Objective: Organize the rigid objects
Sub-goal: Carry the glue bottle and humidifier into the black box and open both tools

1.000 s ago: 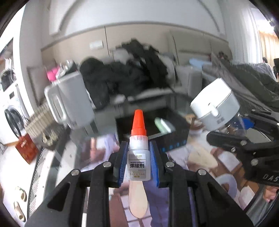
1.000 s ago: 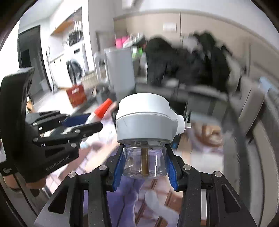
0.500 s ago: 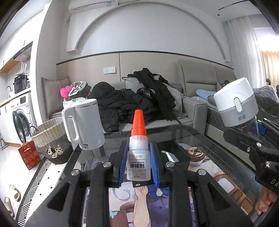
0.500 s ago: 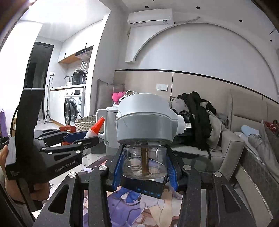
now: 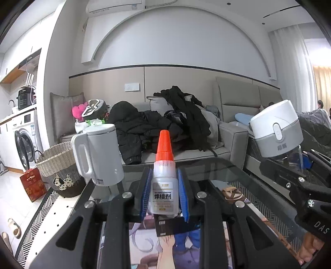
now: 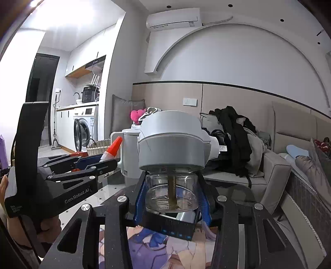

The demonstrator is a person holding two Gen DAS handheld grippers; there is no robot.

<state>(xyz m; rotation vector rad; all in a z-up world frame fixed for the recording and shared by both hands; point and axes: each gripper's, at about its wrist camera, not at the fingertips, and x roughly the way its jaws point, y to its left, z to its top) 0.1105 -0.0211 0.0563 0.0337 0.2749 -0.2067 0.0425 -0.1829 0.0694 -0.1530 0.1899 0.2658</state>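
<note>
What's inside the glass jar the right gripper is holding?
Through the clear glass jar, a brown stem runs down from the grey-white lid to the bottom. Otherwise it looks empty. The lid hides the stem's top, and the blue pads cover the jar's sides.

Orange-capped white glue bottle [image 5: 164,186], blue-padded black hand-held gripper [image 5: 164,194], white kettle [image 5: 99,155].

Kettle: white kettle [image 5: 99,155] stands upright at left centre, on the far left corner of the glass table [image 5: 238,171].
Basket: woven basket [image 5: 55,163] sits on the floor, left of the kettle.
Red box: small red box [image 5: 32,184] stands just left of the basket.
Washing machine: washing machine [image 5: 22,144] at the far left edge, door ajar.
Sofa: grey sofa [image 5: 227,132] across the middle, piled with dark clothes [image 5: 157,124].
Air conditioner: air conditioner [image 5: 114,6] at the top, on the wall.
</note>
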